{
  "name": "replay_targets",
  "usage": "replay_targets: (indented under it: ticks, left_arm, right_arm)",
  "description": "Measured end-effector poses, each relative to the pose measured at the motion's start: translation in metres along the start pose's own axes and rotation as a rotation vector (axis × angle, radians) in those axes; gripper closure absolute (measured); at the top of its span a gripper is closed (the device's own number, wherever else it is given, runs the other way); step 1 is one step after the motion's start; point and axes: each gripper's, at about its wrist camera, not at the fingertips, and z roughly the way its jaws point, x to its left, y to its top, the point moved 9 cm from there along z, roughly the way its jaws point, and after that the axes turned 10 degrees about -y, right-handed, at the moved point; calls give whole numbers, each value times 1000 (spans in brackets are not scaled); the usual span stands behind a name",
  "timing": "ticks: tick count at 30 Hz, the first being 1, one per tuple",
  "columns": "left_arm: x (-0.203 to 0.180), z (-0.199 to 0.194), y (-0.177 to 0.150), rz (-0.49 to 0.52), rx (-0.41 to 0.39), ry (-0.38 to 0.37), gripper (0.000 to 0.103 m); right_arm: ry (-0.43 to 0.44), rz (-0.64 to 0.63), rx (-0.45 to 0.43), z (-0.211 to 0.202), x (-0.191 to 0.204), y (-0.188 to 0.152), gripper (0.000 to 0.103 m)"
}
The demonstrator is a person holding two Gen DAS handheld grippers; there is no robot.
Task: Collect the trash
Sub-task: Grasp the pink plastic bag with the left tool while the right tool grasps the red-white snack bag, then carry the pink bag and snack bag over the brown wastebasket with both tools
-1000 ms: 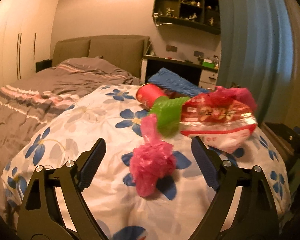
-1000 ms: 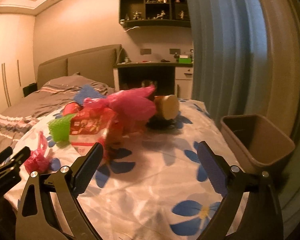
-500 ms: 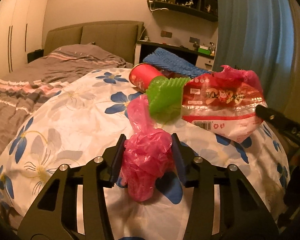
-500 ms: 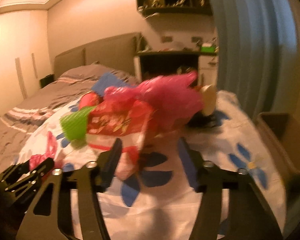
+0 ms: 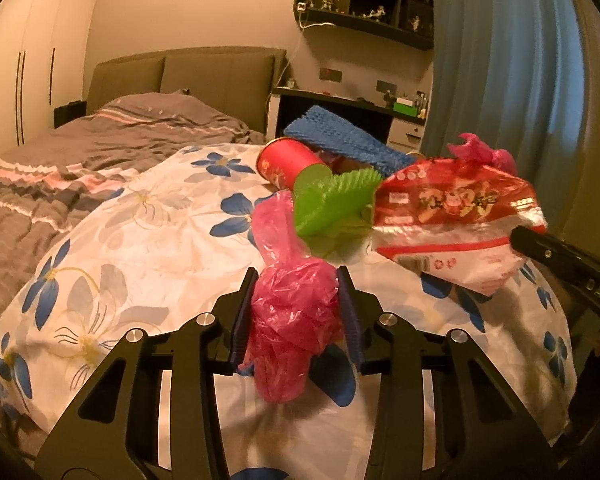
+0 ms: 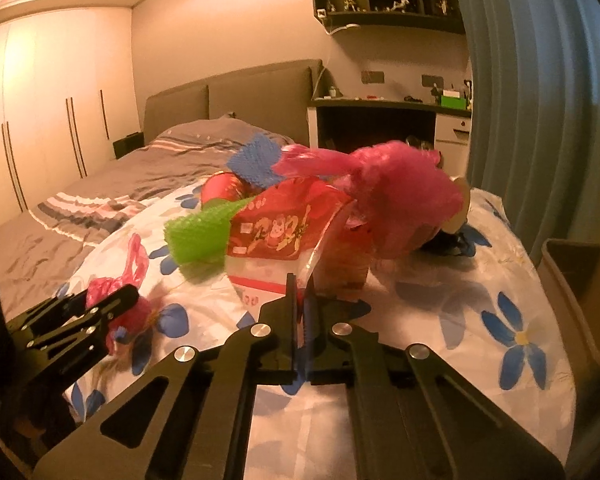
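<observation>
The left gripper (image 5: 296, 314) pinches the pink bag wad (image 5: 292, 320) above the floral quilt (image 5: 140, 240); the right gripper (image 6: 301, 312) is clamped on the red snack packet's (image 6: 288, 232) near edge. The bin (image 6: 580, 292) (apparently the drop target) stands beside the bed, nearer the right gripper.

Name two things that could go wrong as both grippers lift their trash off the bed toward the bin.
1. The right gripper pinches only the thin edge of the red snack bag; it may slip out or tear.
2. The left gripper squeezes the crumpled pink plastic bag, whose loose tail lies against the green foam net and could drag it along.
</observation>
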Motion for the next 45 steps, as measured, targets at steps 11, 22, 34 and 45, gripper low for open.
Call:
replay_targets:
  ticks: [11,22,34,45]
  left_arm:
    - [-18,-10,9,24,-25,-14,65]
    - [-57,-8,20,72,-38,-54,65]
    - [-121,2,41,150,-64,-148,65]
    - [-183,23,32,201,-28,-247,65]
  right_arm:
    - [0,-1,-64,-44,-26,4,100]
    - [35,42,-167,-90,-53,19,100]
    - [-96,165,-283,-123,-133,42,100]
    - [-218,302,-225,-91,-188,-7,100]
